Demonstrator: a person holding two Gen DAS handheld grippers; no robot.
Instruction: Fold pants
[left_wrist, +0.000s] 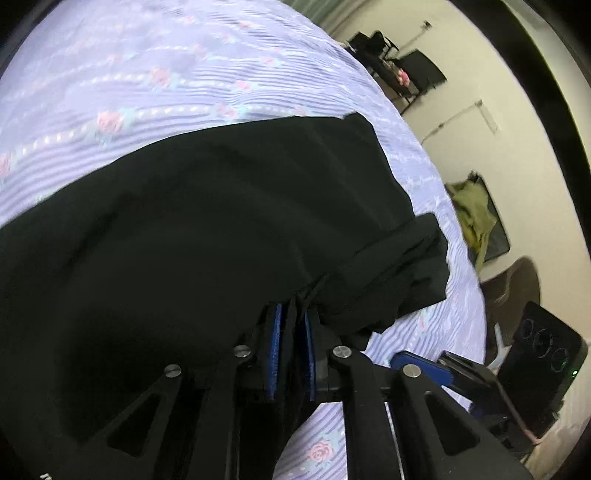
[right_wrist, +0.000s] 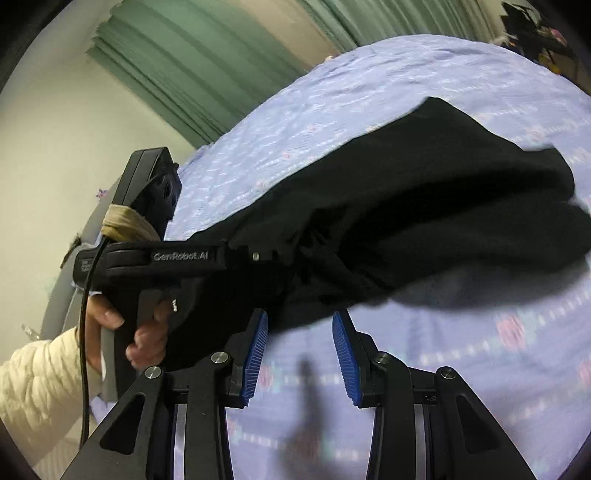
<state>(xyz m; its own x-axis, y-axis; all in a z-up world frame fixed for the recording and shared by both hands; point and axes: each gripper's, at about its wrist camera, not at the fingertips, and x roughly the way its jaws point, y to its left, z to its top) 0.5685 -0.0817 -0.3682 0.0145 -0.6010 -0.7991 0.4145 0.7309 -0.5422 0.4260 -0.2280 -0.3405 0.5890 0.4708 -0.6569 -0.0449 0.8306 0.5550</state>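
Black pants (left_wrist: 207, 221) fill the centre and left of the left wrist view, draped over a lilac floral bedsheet (left_wrist: 155, 70). In the right wrist view they run from centre to right of frame, part lifted: a shadow sits under them on the sheet.

Handling, our read: soft, limp knit, light, no stiffness. It sags and bunches wherever unsupported, so it will fold wherever we lay it, but edges won't stay aligned by themselves. Matte surface, not slippery against the ribbed pads. Nothing fragile.

Left gripper (left_wrist: 291, 350): blue pads nearly together, pinching a bunched edge of the pants at lower centre of its view. A thicker doubled band, possibly waistband or hem, sticks out right of the pinch; we can't tell which.

Right gripper (right_wrist: 299, 354): jaws spread, nothing between the pads (right_wrist: 255, 350). Pants edge hangs just above and beyond the tips, not touching as far as we can see.

Left hand (right_wrist: 147, 332) on the left gripper's handle shows at left of the right wrist view, with a cream quilted sleeve (right_wrist: 33, 391) at lower left.

Where to grab: 2 hold points wanted on 1 edge. Right should take the hanging edge near the bunch, at a seam or band where layers stack, so all layers come together.

Green curtain (right_wrist: 207, 62) upper left.
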